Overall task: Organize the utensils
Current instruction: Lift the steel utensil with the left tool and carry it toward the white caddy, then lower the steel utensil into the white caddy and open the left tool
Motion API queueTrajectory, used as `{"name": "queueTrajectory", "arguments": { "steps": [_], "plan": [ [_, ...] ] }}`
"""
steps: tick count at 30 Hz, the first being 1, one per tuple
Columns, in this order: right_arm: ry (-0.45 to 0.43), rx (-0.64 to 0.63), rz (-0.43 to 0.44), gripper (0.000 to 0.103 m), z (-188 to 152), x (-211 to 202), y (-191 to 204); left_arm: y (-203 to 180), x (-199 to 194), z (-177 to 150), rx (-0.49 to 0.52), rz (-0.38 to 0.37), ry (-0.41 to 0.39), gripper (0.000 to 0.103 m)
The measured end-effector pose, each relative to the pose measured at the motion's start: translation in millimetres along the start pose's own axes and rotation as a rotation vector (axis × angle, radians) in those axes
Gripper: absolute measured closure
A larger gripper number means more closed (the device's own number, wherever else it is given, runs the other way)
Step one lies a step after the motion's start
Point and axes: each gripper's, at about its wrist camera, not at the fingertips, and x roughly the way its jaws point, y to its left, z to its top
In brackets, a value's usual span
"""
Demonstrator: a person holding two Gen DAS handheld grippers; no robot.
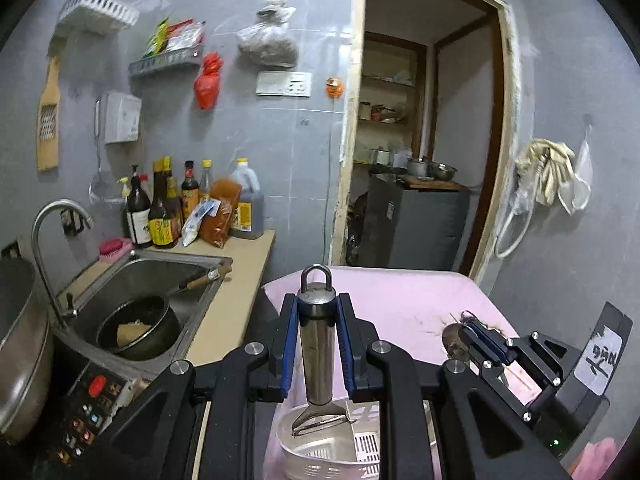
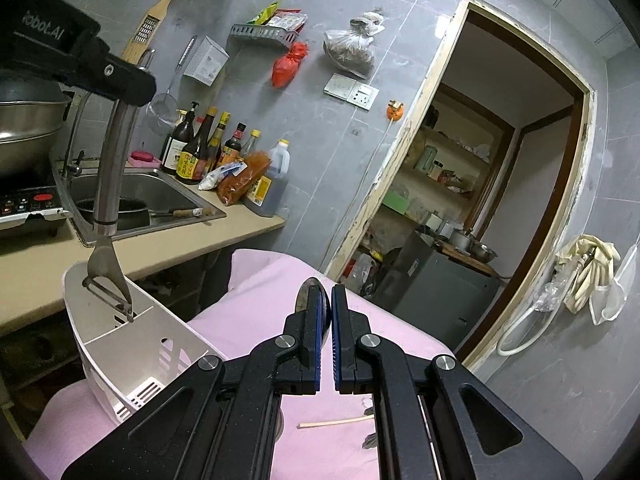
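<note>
My left gripper (image 1: 318,300) is shut on the steel handle of a peeler (image 1: 318,356), which hangs upright with its blade head (image 1: 320,420) just over a white slotted utensil basket (image 1: 294,446). In the right wrist view, the peeler (image 2: 109,184) dips its blade into the basket's (image 2: 120,344) far compartment under the left gripper (image 2: 120,88). My right gripper (image 2: 330,292) is shut on a thin metal spoon (image 2: 309,294) over the pink cloth (image 2: 260,276). From the left wrist view, the right gripper (image 1: 466,326) shows the spoon's round bowl (image 1: 453,340).
A thin wooden stick (image 2: 336,423) lies on the pink cloth below my right gripper. Left of the table are a counter with a sink (image 1: 168,276) holding a pot, sauce bottles (image 1: 168,208), an induction cooker (image 1: 92,404) and a wok (image 2: 28,120). A doorway (image 1: 420,160) opens behind.
</note>
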Motion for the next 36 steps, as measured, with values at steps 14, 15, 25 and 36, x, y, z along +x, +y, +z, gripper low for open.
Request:
{"name": "queueTrajectory", "arguments": {
  "steps": [14,15,25,36],
  "plan": [
    [0.024,0.010,0.028,0.099,-7,3,1,-6,-4,8,-0.030,0.097,0.117,0.085],
    [0.025,0.010,0.030,0.099,-7,3,2,-6,-3,7,-0.033,0.102,0.127,0.085],
    [0.044,0.043,0.080,0.098,-12,4,1,5,19,-11,-0.104,0.054,0.258,0.085],
    [0.079,0.145,0.183,0.081,-33,-6,-8,12,19,-31,-0.158,-0.037,0.299,0.060]
  ]
}}
